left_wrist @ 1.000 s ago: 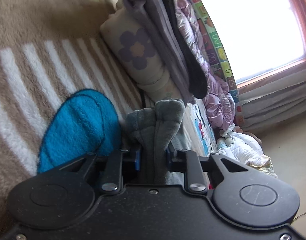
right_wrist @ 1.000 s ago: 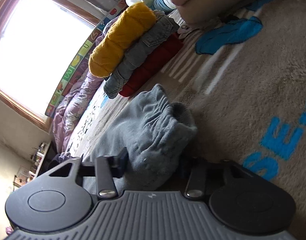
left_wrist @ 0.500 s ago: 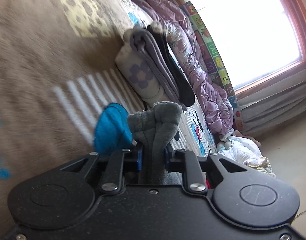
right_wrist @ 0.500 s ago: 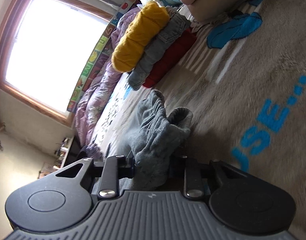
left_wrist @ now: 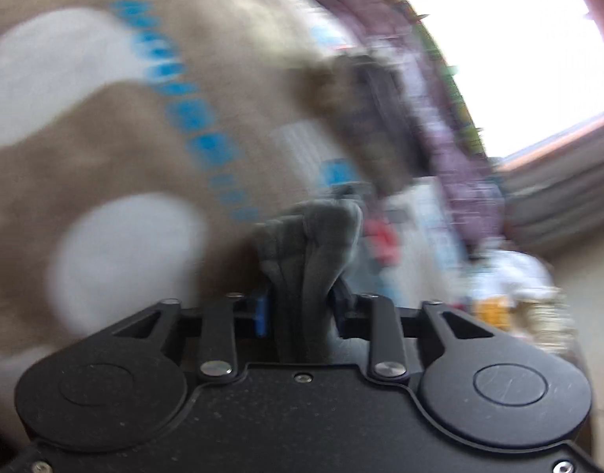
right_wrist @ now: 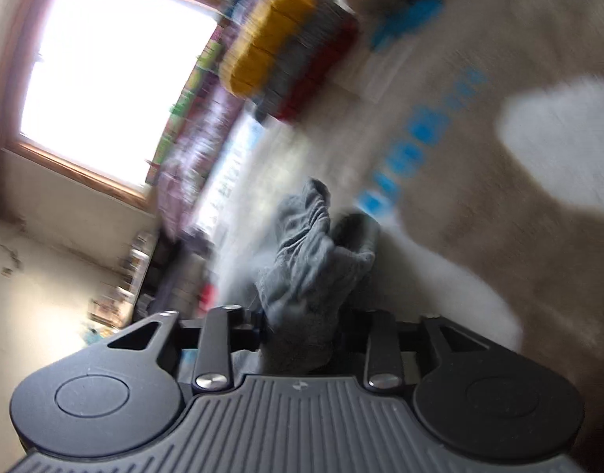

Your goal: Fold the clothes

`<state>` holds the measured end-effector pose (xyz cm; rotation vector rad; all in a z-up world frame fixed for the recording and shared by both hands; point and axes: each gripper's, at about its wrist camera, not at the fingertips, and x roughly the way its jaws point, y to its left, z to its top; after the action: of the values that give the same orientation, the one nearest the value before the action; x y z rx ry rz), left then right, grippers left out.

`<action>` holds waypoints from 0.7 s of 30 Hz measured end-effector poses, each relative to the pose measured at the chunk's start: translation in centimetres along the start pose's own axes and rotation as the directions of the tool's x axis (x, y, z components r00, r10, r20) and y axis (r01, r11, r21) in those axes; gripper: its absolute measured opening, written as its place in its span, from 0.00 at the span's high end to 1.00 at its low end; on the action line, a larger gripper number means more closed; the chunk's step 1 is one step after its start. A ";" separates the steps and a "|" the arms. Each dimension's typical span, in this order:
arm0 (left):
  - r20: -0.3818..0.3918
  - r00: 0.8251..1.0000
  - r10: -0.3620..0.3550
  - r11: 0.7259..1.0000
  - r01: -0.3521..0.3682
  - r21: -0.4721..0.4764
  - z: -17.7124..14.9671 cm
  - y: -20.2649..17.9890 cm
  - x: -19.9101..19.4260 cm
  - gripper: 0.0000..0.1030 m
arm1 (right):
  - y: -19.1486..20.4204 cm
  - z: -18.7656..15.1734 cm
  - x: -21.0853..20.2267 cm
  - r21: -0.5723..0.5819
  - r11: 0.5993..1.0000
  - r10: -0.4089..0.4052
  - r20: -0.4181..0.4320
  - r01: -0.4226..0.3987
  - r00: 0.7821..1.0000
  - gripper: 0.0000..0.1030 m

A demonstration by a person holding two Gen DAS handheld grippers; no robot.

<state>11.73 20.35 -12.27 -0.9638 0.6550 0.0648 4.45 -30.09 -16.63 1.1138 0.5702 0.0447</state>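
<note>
Daylight pours through a blown-out window (right_wrist: 109, 75) in both views. Heavy motion blur smears the blanket (left_wrist: 105, 165); only the near foreground stays sharp.

Both views are now smeared with motion blur, where a second ago they were sharp. Ahead of the left gripper (left_wrist: 302, 311), the blue patch and white stripes of the brown blanket (left_wrist: 116, 149) have given way to large white blotches and a row of blue letters. The folded pile (left_wrist: 373, 118) ahead of it sits further off and smaller. Ahead of the right gripper (right_wrist: 300, 327), the yellow, denim and red stack (right_wrist: 286, 47) has receded too, and a white patch now shows to its right.
</note>
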 end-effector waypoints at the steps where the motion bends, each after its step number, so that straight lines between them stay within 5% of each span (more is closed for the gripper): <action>1: 0.039 0.999 0.016 0.999 -0.018 0.035 -0.1 -0.3 -0.9 0.60 | -0.3 -0.3 -0.2 -0.006 1.000 -0.006 0.004 0.006 1.000 0.57; 6: 0.271 0.961 0.052 0.952 -0.130 0.278 -1.2 -3.6 -5.3 0.60 | 0.8 -0.5 -2.6 -0.137 0.990 -0.005 0.093 0.018 0.996 0.43; 12: 0.235 0.971 -0.030 0.881 -0.085 0.465 -4.0 -6.1 -3.6 0.60 | 1.2 -0.3 -4.7 -0.286 0.954 -0.019 0.226 0.085 0.974 0.44; 15: 0.233 0.973 -0.009 0.874 -0.105 0.475 -4.0 -5.7 -2.3 0.61 | 2.7 -0.8 -5.2 -0.427 0.899 0.017 0.261 0.099 0.965 0.45; 21: 0.210 0.978 -0.010 0.966 -0.045 0.256 -1.9 -2.9 -2.9 0.57 | 7.0 -2.3 -3.0 -0.688 0.724 0.118 0.183 0.042 0.976 0.47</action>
<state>9.39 17.85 -9.29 -0.6867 0.4632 0.0934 2.52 -25.94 -10.15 0.3801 0.2836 0.1595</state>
